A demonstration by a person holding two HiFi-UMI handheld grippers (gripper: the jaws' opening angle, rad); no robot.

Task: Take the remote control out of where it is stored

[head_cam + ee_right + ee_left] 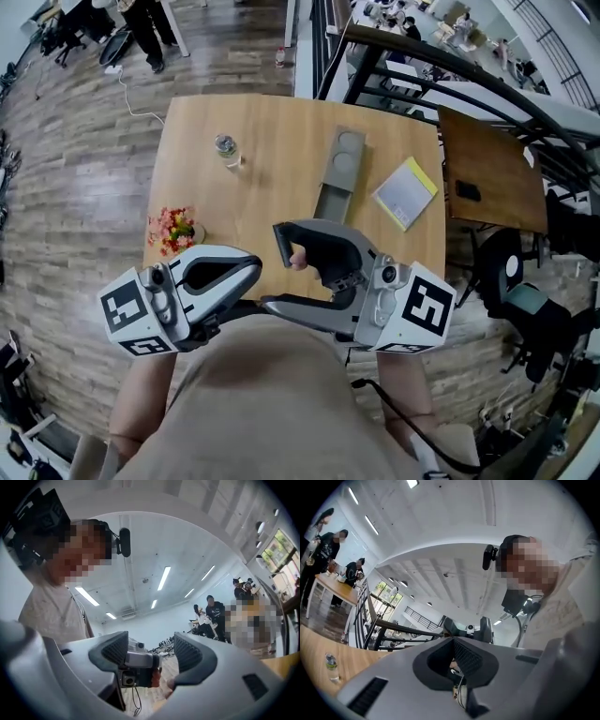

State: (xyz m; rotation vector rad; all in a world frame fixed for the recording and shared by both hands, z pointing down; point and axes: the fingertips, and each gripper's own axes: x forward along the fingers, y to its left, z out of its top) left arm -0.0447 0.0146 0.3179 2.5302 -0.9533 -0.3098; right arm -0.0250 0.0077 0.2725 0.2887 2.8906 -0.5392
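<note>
A small clear bottle [226, 146] stands toward the far left of the wooden surface [272, 122]. Orange-red flowers [172, 230] lie at its left edge. A yellow-edged notebook [406, 192] lies toward its right side.

Left hand-held gripper [452, 640] with jaws together; right hand-held gripper [151, 652] wide apart, empty.

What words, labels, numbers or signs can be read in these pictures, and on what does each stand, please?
No text can be read anywhere.
Bottle: any label is too small to read.
Booklet: the cover is too blurred to read.
Left cube and right cube: black-and-white square markers only, no letters or numbers.
</note>
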